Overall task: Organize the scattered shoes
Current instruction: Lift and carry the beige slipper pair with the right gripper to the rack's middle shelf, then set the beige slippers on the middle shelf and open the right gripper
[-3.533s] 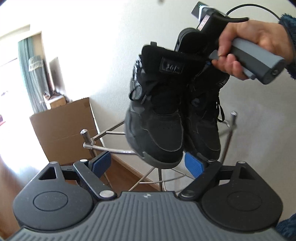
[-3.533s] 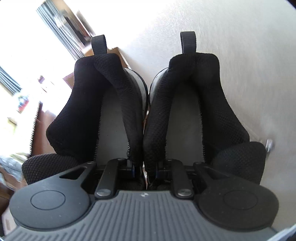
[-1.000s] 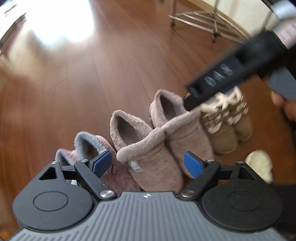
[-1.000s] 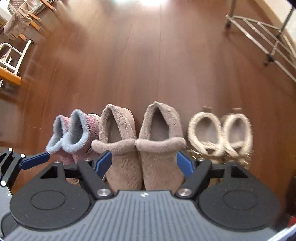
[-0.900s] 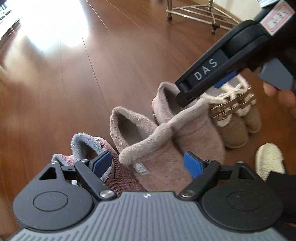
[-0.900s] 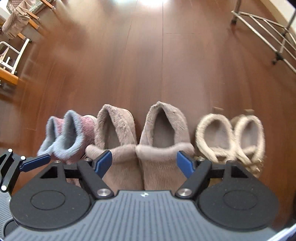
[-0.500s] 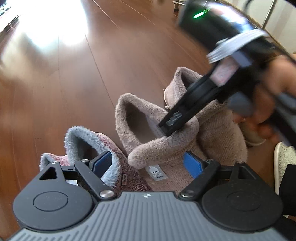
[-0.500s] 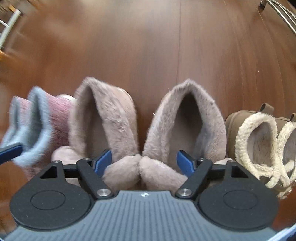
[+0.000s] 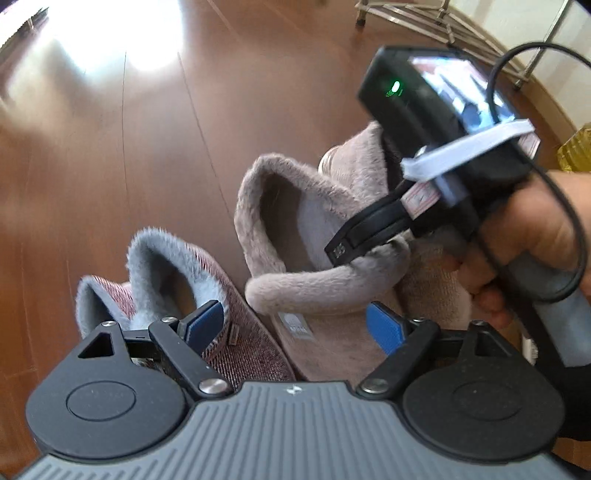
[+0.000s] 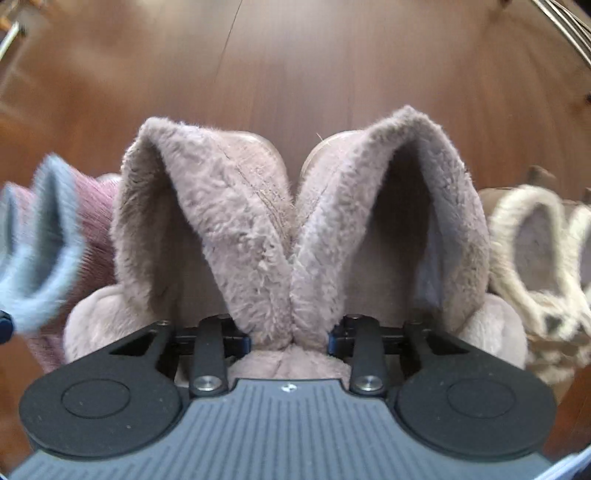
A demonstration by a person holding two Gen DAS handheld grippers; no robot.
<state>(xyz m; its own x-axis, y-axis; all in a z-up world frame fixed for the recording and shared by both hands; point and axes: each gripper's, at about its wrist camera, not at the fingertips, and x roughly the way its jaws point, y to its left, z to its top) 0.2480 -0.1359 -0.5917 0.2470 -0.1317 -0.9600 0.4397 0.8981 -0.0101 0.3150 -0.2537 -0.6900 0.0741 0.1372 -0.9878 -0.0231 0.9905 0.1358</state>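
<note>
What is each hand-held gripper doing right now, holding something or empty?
Left hand-held gripper: open, empty, above the slippers.
Right hand-held gripper: jaws just closed, pinching the inner collars of the two taupe fuzzy slippers together.

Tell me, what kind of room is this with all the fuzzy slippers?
Probably a room in someone's home. The floor is shiny brown wood, fuzzy house slippers sit in pairs on it, and a metal rack, maybe for shoes, stands by a pale wall.

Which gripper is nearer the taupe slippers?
Right. The right gripper pinches the taupe slippers by their inner collars; the left gripper hovers open above one slipper's toe, not touching.
</note>
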